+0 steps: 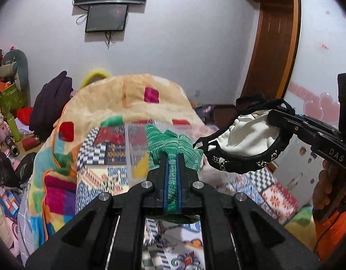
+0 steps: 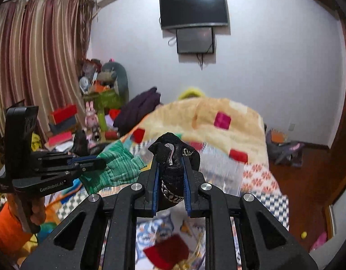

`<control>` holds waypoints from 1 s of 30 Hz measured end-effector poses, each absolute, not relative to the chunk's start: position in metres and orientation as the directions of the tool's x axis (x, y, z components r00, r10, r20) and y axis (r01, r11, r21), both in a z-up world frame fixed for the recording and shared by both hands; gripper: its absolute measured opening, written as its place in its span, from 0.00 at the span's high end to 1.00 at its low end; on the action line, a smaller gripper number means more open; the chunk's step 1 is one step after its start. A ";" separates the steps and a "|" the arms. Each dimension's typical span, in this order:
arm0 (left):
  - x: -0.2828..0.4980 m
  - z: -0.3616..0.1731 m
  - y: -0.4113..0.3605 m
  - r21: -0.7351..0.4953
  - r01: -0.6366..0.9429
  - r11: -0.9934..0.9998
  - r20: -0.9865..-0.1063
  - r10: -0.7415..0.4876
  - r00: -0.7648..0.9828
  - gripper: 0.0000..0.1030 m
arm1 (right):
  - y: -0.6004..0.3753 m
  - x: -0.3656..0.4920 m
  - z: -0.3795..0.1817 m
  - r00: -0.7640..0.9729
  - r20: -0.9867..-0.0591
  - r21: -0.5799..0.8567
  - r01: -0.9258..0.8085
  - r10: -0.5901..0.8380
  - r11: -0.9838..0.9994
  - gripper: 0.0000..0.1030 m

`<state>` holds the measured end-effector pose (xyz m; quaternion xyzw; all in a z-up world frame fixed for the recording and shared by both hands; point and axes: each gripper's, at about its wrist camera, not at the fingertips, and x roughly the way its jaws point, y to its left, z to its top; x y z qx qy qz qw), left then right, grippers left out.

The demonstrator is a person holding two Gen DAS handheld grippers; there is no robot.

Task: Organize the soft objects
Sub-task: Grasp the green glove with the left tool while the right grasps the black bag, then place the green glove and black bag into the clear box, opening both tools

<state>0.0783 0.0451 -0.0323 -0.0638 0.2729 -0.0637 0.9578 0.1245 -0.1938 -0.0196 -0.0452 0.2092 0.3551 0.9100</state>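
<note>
My left gripper [image 1: 172,157] is shut on a green knit cloth [image 1: 173,141] and holds it in the air above the bed; it also shows in the right wrist view [image 2: 101,162] with the green cloth [image 2: 119,168] hanging from it. My right gripper [image 2: 170,157] is shut on a black garment with white embroidered trim [image 2: 173,180]. In the left wrist view the right gripper [image 1: 274,117] holds that black and white garment [image 1: 245,144] up to the right of the green cloth.
A clear plastic box [image 1: 139,148] stands on the bed behind the green cloth. A heaped patchwork blanket [image 1: 119,103] lies beyond it. A red cloth [image 2: 168,252] lies on the patterned sheet below. Toys and boxes [image 2: 98,103] crowd the far left corner.
</note>
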 end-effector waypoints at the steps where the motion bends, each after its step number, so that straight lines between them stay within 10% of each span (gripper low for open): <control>1: 0.080 -0.031 0.045 -0.156 0.084 0.984 -0.510 -0.153 0.847 0.95 | -0.193 0.125 -0.018 0.665 -0.404 0.065 -0.664 0.628 0.745 0.85; 11: 0.124 -0.033 0.044 -0.135 0.051 0.990 -0.516 -0.114 0.849 0.95 | -0.174 0.158 -0.025 0.694 -0.393 0.051 -0.639 0.603 0.768 0.85; 30: 0.206 -0.100 0.006 -0.052 0.083 0.995 -0.693 -0.096 0.715 0.95 | -0.176 0.225 -0.103 0.606 -0.668 0.050 -0.541 0.431 0.840 0.83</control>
